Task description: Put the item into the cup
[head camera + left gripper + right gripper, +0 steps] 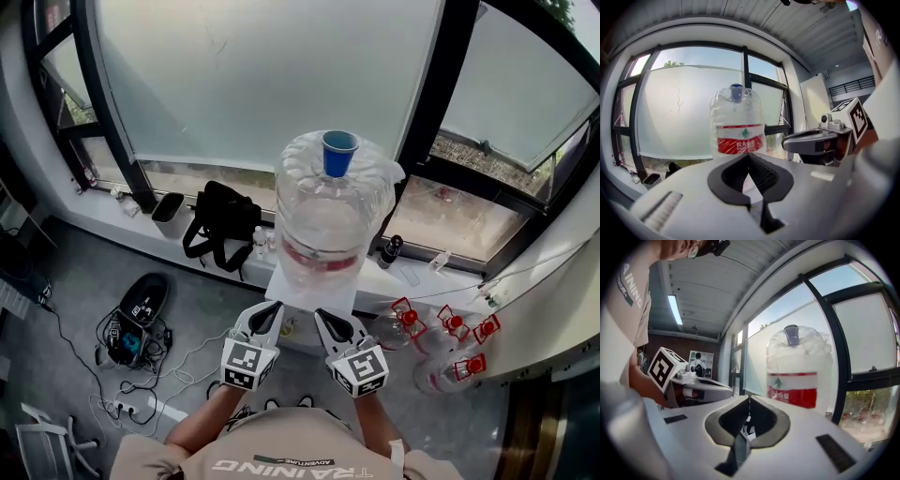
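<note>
A blue cup [339, 153] stands upright on top of a large clear water jug [328, 225] with a red label, in front of the window. Both grippers are low, close to my body, below the jug and pointing at it. My left gripper [272, 309] has its jaws together, and I see nothing held in them. My right gripper [323, 317] is beside it, also shut, with nothing I can make out between its tips. The left gripper view shows the jug [738, 126] and cup [736, 92] straight ahead. In the right gripper view the jug [799, 371] is ahead to the right. No loose item is visible.
The jug rests on a white stand [305, 291]. A black backpack [220, 220] and grey bin [169, 213] sit by the sill at left, a dark bottle [390, 251] at right. Empty jugs with red handles [441, 342] lie at lower right. Cables and devices [136, 328] cover the floor at left.
</note>
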Action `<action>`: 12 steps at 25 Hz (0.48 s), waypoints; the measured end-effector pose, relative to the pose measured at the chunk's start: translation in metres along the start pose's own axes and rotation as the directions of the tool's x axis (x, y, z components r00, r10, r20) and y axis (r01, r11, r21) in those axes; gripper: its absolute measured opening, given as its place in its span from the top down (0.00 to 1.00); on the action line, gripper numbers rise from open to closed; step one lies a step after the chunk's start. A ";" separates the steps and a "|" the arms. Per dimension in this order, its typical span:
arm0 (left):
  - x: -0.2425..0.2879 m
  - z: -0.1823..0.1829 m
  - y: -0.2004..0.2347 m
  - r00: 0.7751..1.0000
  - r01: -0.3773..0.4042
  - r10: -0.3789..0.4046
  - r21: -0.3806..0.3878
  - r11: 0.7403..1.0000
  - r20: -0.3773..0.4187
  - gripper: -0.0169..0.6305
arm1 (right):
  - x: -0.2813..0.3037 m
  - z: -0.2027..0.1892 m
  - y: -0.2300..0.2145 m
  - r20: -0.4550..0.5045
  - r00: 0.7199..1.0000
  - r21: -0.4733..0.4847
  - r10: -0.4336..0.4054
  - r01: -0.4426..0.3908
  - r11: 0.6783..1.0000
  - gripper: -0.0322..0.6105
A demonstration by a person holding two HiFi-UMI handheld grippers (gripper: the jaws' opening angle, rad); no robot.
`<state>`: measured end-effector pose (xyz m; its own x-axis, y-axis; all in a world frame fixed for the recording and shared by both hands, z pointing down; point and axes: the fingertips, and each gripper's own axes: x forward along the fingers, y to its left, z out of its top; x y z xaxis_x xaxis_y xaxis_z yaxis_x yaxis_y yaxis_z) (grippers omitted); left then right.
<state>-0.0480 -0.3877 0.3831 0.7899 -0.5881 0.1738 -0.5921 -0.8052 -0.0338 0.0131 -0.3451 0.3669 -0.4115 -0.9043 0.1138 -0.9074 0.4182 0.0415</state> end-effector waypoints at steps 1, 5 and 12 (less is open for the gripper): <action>0.000 0.008 0.002 1.000 -0.009 0.009 -0.003 1.000 0.013 0.96 | 0.000 0.006 -0.003 0.013 1.000 0.001 -0.009 0.009 1.000 0.93; -0.007 0.029 0.011 0.998 -0.028 0.028 0.002 1.000 0.051 0.96 | 0.005 0.027 -0.004 0.074 0.997 0.053 0.002 -0.006 0.999 0.93; -0.018 0.045 0.019 0.995 -0.046 0.045 0.011 0.999 0.086 0.96 | 0.005 0.041 0.000 0.080 0.997 -0.004 -0.010 0.011 1.000 0.93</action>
<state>-0.0659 -0.3959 0.3351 0.7731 -0.6283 0.0870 -0.6262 -0.7779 -0.0526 0.0076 -0.3531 0.3264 -0.4075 -0.9126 0.0335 -0.9114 0.4088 0.0468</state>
